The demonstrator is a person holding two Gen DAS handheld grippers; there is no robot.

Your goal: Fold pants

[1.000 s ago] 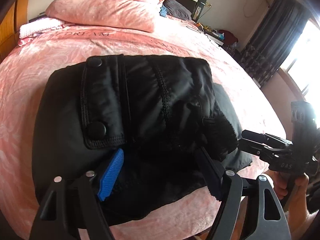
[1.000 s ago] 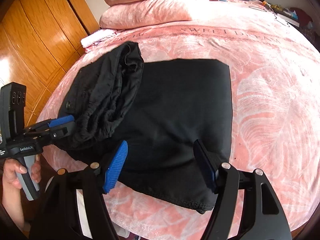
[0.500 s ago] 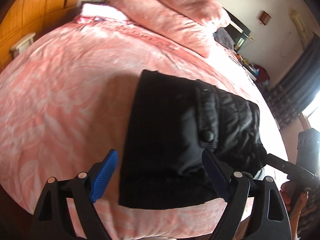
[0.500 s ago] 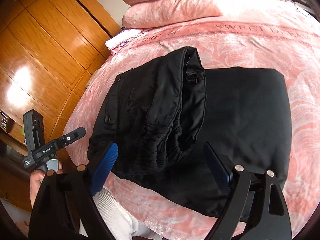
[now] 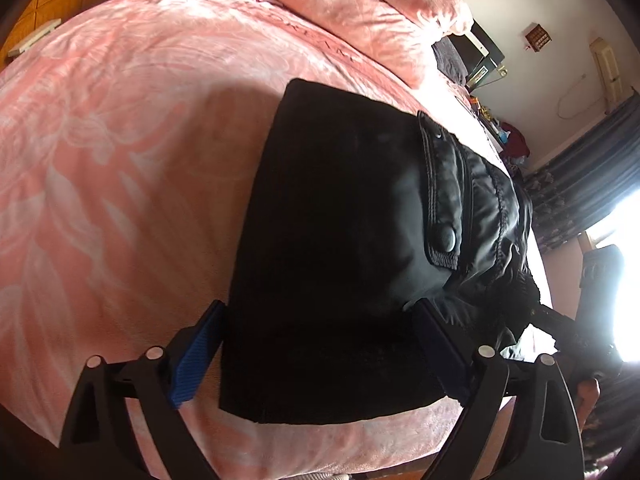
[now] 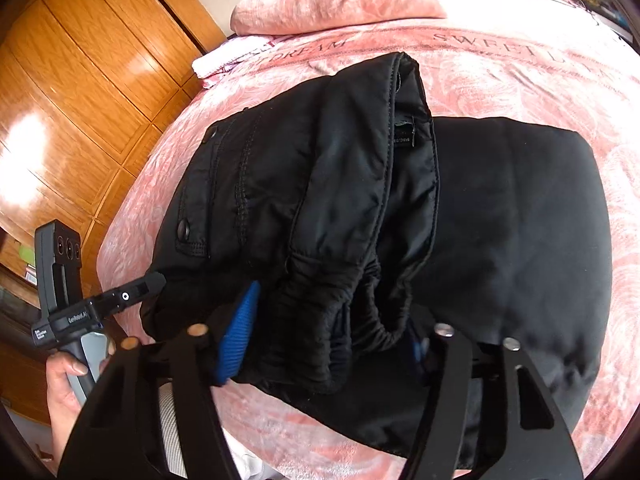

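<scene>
The black pants (image 6: 400, 220) lie on the pink bedspread (image 5: 120, 140) near its front edge, already folded down to a compact stack, with the elastic waistband (image 6: 340, 300) bunched on top toward the person's side. A second ago the left gripper (image 5: 316, 344) sat over the pocket area; now it has slid to the stack's left edge, and its jaws have just been opening, so they stand spread wide with the near corner of the fabric between them but no pad pressing on it. The right gripper (image 6: 332, 340) has come in over the waistband, and its jaws have just been closing: the blue left pad (image 6: 236, 340) lies against the gathered cloth, the other is mostly hidden behind it, and it looks like a pinch on the waistband. That suggests one hand is taking hold of the loose bulky end while the other lines up on the far edge, likely to tidy or make a last fold
</scene>
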